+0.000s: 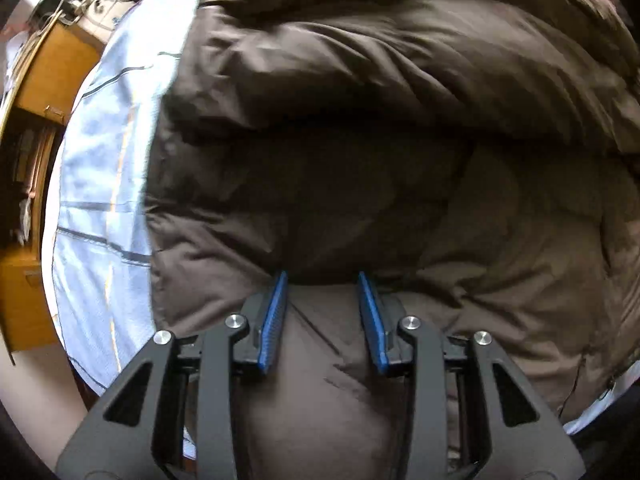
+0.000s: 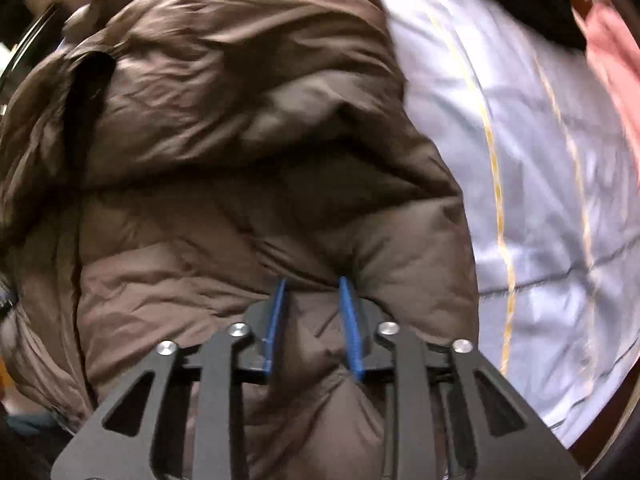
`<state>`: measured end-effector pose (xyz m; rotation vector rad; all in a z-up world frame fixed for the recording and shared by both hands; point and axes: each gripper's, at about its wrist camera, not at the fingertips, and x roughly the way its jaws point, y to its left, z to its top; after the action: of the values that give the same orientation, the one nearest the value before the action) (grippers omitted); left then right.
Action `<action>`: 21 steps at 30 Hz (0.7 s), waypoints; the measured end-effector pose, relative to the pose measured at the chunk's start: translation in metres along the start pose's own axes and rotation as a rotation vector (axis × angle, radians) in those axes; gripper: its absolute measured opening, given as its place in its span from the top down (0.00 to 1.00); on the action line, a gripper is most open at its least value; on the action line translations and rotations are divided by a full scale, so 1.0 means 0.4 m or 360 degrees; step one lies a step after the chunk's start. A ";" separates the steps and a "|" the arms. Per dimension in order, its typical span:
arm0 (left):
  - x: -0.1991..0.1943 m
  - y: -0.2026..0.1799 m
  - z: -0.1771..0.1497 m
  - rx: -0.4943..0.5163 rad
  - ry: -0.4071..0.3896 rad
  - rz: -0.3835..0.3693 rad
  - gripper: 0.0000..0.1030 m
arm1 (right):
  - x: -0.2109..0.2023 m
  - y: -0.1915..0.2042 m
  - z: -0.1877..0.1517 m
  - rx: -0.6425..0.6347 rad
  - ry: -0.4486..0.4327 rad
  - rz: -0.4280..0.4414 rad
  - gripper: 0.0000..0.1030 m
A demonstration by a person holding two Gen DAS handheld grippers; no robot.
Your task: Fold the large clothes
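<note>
A puffy brown down jacket (image 1: 360, 140) lies heaped on a pale blue striped bedsheet (image 1: 100, 160) and fills most of both views. My left gripper (image 1: 322, 276) points down into it, its blue pads (image 1: 274, 320) closed on a fold of brown fabric that fills the gap between them. In the right wrist view the jacket (image 2: 200, 140) bulges up on the left. My right gripper (image 2: 313, 280) pinches a puckered quilted fold near the jacket's right edge. The fingertips of both grippers are sunk into the padding.
Wooden furniture (image 1: 52, 72) with drawers stands beyond the bed's left edge. The bedsheet (image 2: 540, 160) lies bare to the right of the jacket, with yellow and dark stripes. A pink cloth (image 2: 612, 48) shows at the top right corner.
</note>
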<state>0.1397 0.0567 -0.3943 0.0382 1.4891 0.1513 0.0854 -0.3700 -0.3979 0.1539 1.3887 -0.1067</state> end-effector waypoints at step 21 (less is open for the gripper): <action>-0.152 0.053 -0.151 -0.0137 -0.0205 0.0152 0.36 | -0.129 0.000 -0.146 0.0050 -0.0224 -0.0011 0.40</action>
<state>0.0736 0.0662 -0.3368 0.0488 1.3514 0.2852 0.0194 -0.3606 -0.3575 0.1651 1.2474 -0.1426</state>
